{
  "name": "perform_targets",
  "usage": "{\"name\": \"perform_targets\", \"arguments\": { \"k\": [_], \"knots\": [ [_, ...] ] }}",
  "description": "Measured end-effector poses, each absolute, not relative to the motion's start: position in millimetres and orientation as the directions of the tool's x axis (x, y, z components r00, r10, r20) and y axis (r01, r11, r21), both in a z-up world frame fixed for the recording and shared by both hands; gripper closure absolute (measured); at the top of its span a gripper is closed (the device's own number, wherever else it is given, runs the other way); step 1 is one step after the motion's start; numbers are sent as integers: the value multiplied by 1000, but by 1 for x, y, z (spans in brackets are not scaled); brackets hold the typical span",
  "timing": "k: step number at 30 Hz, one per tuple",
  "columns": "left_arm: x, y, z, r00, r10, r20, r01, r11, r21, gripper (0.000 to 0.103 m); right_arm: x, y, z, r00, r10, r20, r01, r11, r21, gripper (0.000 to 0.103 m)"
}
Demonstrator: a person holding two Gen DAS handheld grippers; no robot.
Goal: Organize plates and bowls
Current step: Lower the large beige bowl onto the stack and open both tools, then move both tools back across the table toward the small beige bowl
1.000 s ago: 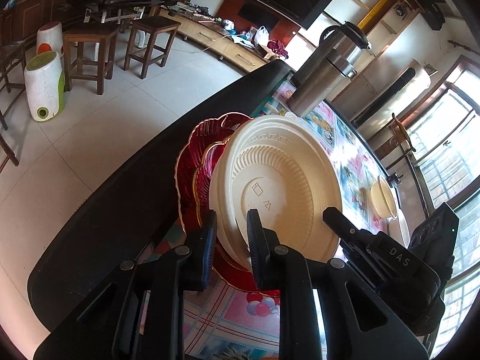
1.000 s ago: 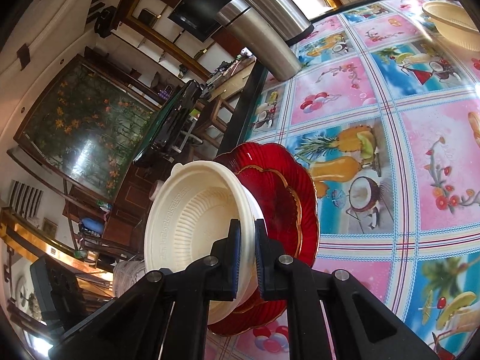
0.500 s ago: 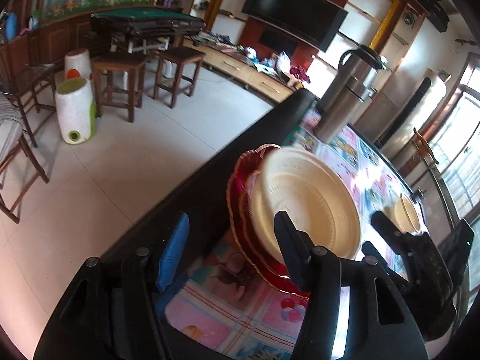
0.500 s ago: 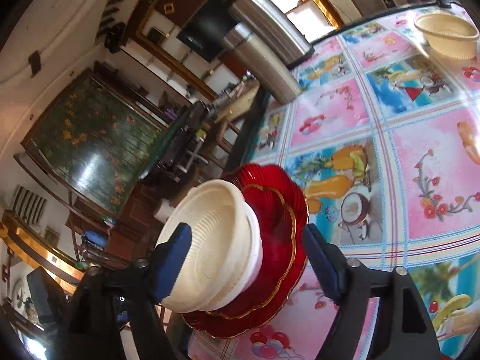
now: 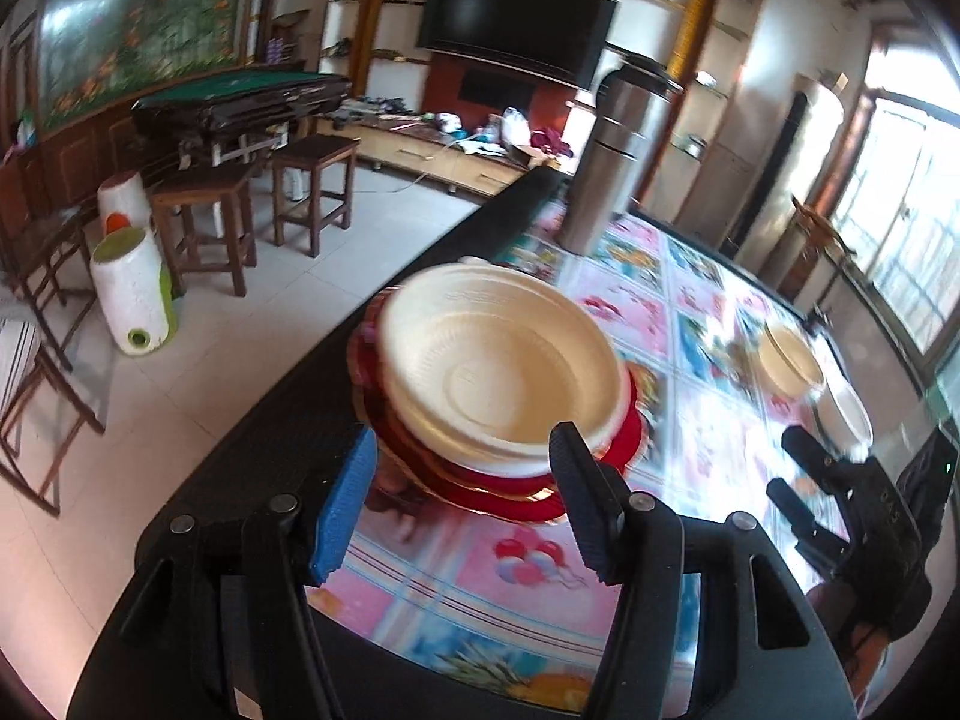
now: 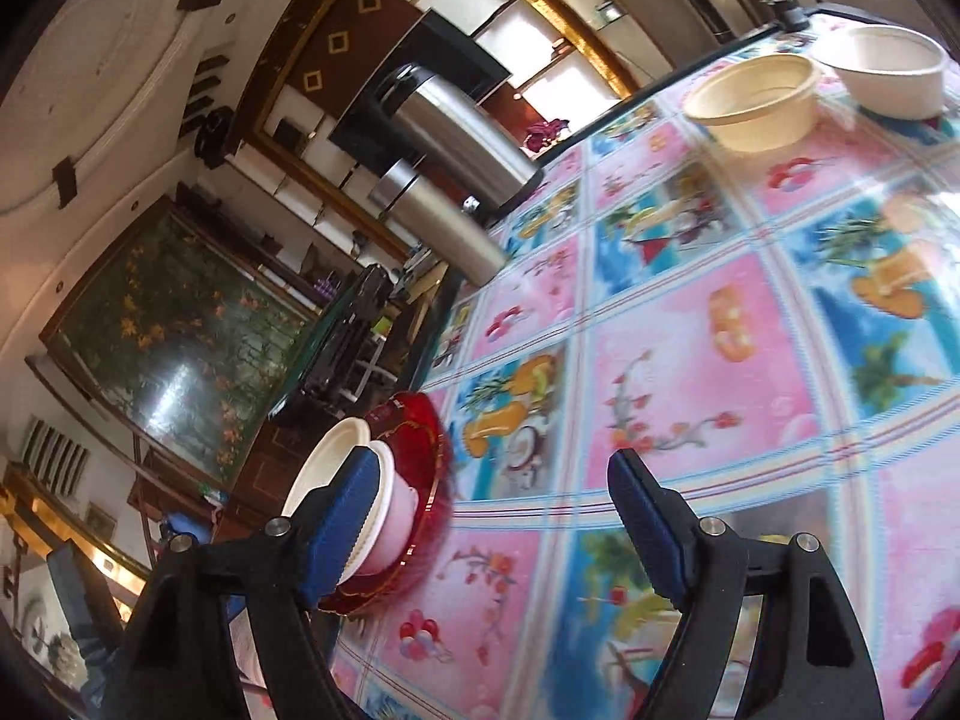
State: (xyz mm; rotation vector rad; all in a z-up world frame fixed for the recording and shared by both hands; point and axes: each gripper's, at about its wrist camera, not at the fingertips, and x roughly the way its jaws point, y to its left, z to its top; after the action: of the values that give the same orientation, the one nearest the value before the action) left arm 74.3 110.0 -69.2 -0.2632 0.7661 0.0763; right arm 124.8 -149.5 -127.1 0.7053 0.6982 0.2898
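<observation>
One cream bowl (image 5: pixel 501 372) on red plates (image 5: pixel 510 480), two bowls (image 6: pixel 753 102) apart, both grippers (image 5: pixel 462 504) gaping

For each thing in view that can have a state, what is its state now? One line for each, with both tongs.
Left tongs: open, holding nothing.
Right tongs: open, holding nothing.
Cream bowl: upright, stacked on the red plates.
Red plates: stacked flat near the table edge.
Beige bowl: upright, empty, on the table.
White bowl: upright, beside the beige bowl.
Steel flask: upright, lid shut.
</observation>
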Motion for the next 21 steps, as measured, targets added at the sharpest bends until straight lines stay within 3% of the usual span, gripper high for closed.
{"name": "perform_targets", "arguments": {
  "k": [21],
  "knots": [
    [58,-36,-34,744,-83,-664,90,996,-24,44,68,-267,-115,827,378,-416,58,678,733,21]
  ]
}}
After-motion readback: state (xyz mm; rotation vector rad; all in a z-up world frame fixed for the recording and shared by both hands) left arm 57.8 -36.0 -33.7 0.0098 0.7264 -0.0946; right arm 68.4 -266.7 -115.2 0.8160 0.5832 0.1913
